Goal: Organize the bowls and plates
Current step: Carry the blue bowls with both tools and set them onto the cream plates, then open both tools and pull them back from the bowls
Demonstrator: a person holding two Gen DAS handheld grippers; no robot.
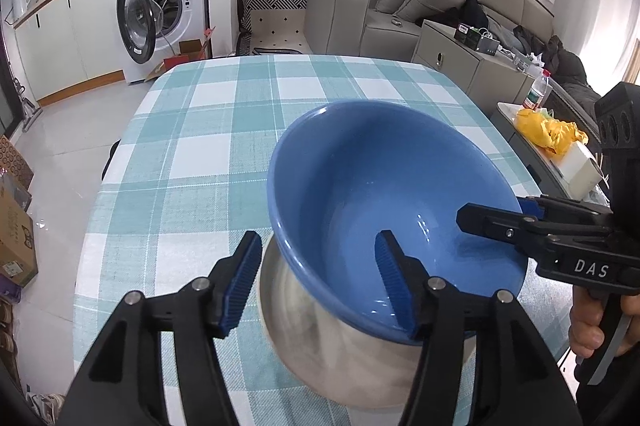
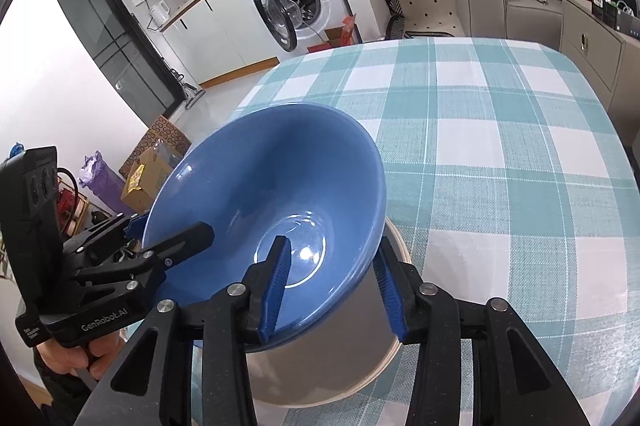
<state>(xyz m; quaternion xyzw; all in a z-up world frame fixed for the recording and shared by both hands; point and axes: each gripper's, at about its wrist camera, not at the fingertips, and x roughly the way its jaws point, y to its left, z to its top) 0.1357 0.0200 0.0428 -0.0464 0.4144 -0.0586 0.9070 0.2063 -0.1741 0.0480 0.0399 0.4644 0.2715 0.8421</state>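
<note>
A blue bowl rests tilted in a larger white bowl on the table's checked cloth. My left gripper straddles the blue bowl's near-left rim, one pad inside and one outside. Its jaws stand open, with a gap to the outer pad. My right gripper straddles the rim on the opposite side the same way, also open. Neither pair of pads presses on the rim.
A person's hand holds each gripper's handle. A low side table with a yellow bag and a bottle stands right of the table. Cardboard boxes sit on the floor at left. A washing machine and sofa lie beyond.
</note>
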